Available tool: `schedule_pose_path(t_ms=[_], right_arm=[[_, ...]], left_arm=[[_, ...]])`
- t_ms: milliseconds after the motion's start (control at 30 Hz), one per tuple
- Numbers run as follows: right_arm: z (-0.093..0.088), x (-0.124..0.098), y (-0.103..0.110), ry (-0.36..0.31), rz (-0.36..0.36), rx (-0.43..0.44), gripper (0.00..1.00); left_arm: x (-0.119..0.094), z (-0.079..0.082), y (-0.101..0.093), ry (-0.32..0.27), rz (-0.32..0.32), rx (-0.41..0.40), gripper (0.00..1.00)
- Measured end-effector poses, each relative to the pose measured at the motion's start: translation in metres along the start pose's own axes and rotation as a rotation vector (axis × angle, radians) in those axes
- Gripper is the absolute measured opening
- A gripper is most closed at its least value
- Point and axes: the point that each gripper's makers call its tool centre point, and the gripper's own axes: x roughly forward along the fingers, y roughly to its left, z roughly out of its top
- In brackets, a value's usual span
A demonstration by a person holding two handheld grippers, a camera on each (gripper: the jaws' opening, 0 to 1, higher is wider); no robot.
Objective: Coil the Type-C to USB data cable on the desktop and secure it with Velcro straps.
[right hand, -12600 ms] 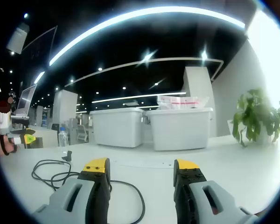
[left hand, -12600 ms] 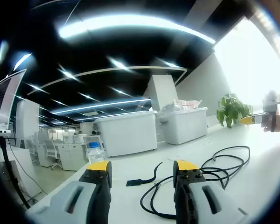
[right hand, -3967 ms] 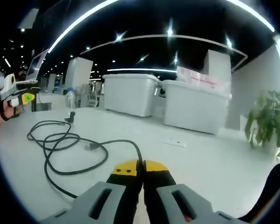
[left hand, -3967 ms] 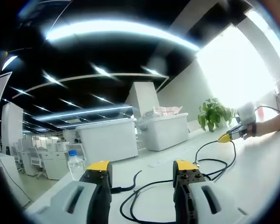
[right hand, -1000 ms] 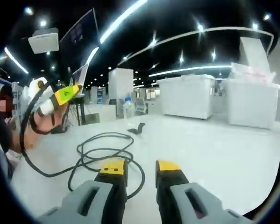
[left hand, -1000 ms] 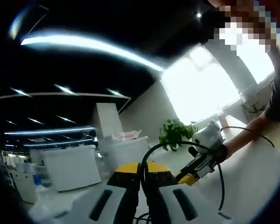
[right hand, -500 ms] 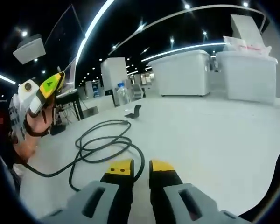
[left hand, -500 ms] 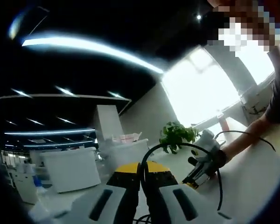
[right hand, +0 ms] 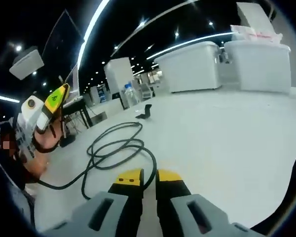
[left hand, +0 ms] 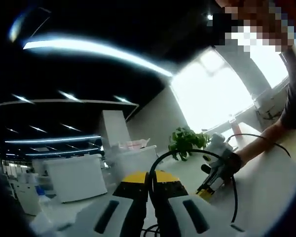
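White desk spreads under a dark ceiling with strip lights, bearing two big white bins at its far edge, with a potted plant in the left gripper view. Most of the black cable lies on it in loose loops, a bottle and a small black strap beyond. The left gripper is clenched on a raised stretch of cable arching toward the right gripper, whose jaws are nearly closed at the desk beside a loop; I cannot tell if they pinch it.
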Motion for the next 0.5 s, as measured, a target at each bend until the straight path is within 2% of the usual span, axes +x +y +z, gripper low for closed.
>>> schedule_pose_path(t_ms=[100,233,367,500], right_arm=[[-0.003,0.0,0.006,0.007,0.034,0.061,0.09],[-0.005,0.0,0.009,0.013,0.051,0.084,0.08],[-0.003,0.0,0.01,0.0,0.057,0.04,0.05],[0.013,-0.005,0.004,-0.055,0.038,-0.018,0.02]], left_arm=[[-0.001,-0.001,0.001,0.0,0.002,-0.012,0.04],[-0.001,-0.002,0.0,0.003,-0.001,-0.011,0.04],[-0.001,-0.003,-0.003,0.009,-0.005,0.003,0.04],[-0.002,-0.009,-0.003,0.022,-0.006,0.005,0.04]])
